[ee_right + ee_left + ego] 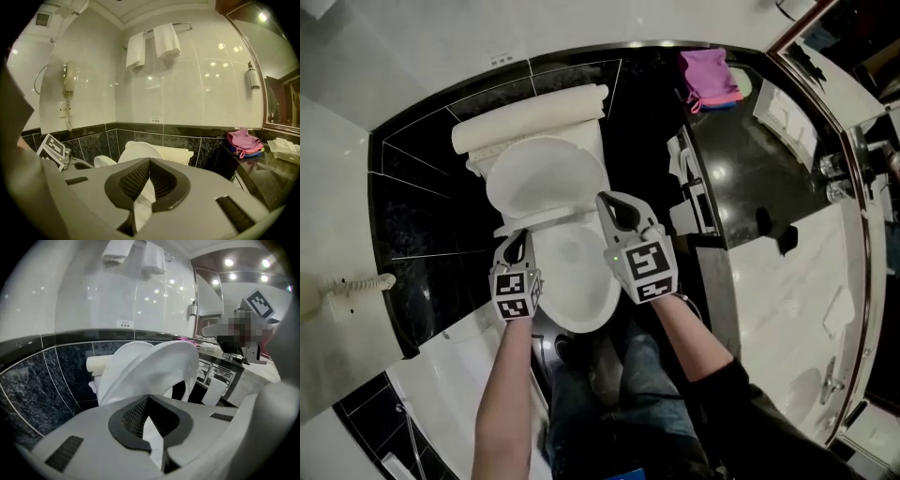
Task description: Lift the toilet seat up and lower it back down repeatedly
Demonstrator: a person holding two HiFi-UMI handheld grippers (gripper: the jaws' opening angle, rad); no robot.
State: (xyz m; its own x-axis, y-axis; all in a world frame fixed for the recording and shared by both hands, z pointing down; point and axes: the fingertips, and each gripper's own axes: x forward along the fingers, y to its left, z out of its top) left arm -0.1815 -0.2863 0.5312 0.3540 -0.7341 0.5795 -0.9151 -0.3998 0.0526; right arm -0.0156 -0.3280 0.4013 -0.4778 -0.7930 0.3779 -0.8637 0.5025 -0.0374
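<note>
The toilet seat (pixel 159 366) stands half-raised just beyond the fingers. The left gripper (pixel 516 236) and right gripper (pixel 607 199) each have their fingers together, probably to push its rim rather than clamp it.

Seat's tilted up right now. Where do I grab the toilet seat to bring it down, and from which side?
Grip the toilet seat at its free front rim, now its highest part. Come from the front with one jaw through the ring's opening: the rim looks thin there, and the lid stands close behind. The left gripper is shut, so open it first.
</note>
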